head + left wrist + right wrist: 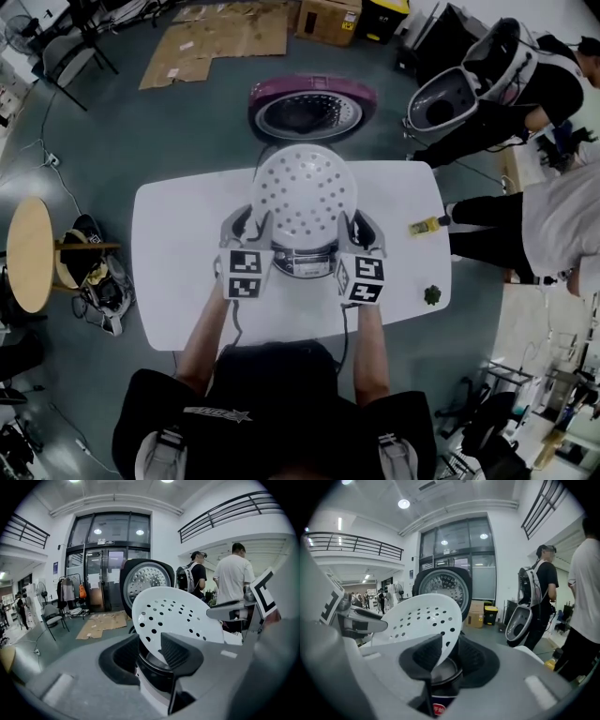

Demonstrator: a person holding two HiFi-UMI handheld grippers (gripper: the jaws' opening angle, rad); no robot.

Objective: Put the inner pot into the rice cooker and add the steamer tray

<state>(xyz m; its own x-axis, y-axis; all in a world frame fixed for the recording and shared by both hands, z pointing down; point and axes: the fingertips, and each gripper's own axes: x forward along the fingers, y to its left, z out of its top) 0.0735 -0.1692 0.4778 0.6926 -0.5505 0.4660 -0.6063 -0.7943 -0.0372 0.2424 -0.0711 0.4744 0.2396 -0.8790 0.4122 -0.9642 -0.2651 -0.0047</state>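
Steamer tray (305, 192), white and perforated, hangs tilted over the rice cooker (305, 262), its rim pinched on opposite sides by the left gripper (248, 225) and right gripper (361, 228). A red label on the cooker is unreadable. Beyond the white table (178, 244), cardboard (220, 37) lies on the grey floor.

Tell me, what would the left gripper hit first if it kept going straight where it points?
The left gripper clamps the steamer tray by its rim, so that travels along. Beyond it, probably the raised lid of the rice cooker, though depth is unclear.
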